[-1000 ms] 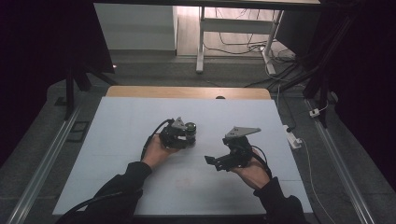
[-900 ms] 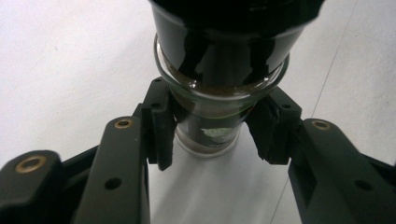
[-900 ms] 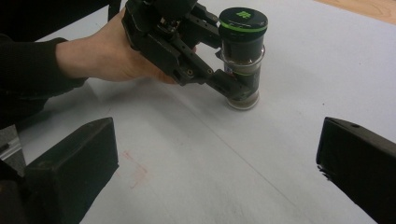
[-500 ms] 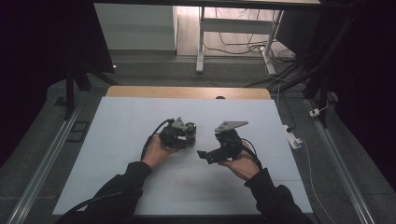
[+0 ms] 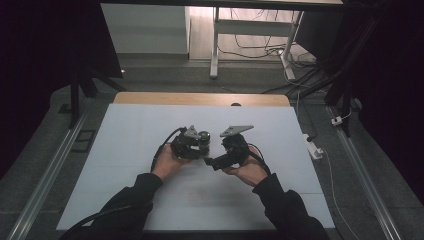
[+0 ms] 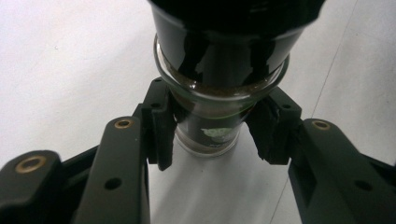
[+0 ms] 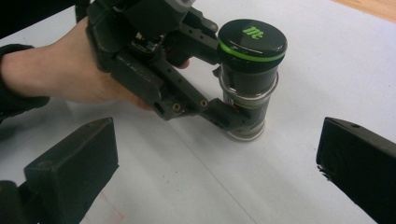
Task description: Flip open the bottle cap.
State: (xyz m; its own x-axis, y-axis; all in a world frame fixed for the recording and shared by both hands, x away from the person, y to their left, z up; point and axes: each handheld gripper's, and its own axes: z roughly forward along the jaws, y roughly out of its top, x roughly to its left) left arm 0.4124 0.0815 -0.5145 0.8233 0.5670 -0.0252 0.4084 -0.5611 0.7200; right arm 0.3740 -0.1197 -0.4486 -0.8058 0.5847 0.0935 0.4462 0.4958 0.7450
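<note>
My left gripper (image 7: pixel 233 116) pinches the jar (image 7: pixel 247 88) upright on the table (image 5: pixel 130 130); my right gripper (image 5: pixel 212 162) (jaws spread) sits just beside the jar, apparently bound for its black lid (image 7: pixel 252 39), which next needs squaring and closing

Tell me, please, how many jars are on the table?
1. The jar, with a black lid, stands mid-table, clamped low on its glass body by the left gripper. Nothing suggests another hidden.
</note>
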